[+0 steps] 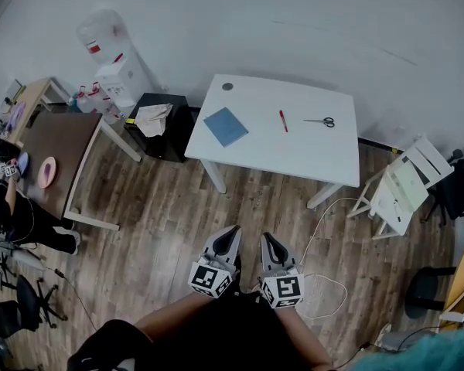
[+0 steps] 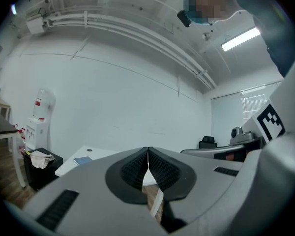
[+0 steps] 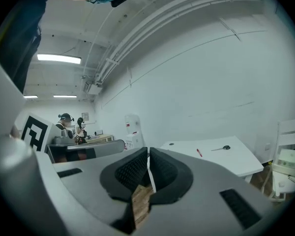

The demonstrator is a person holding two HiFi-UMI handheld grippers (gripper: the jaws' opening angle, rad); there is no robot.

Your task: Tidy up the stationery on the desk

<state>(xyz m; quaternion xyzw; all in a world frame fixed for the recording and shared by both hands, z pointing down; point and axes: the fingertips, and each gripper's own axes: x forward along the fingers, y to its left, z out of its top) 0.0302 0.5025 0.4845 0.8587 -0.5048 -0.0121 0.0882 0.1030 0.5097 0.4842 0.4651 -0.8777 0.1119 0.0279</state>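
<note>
On the desk (image 1: 294,159) lie a notebook (image 1: 226,126), pen (image 1: 283,120) and scissors (image 1: 320,121), left to right (chair (image 1: 402,185) further right).

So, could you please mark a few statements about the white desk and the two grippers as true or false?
1. A flat blue notebook lies on the white rectangular desk. True.
2. The slim red pen lies between the notebook and the black-handled metal scissors. True.
3. The left gripper holds the red pen. False: its jaws are shut on nothing, over the wooden floor, short of the desk.
4. The right gripper has its jaws wide apart. False: they are together, with nothing between them.
</note>
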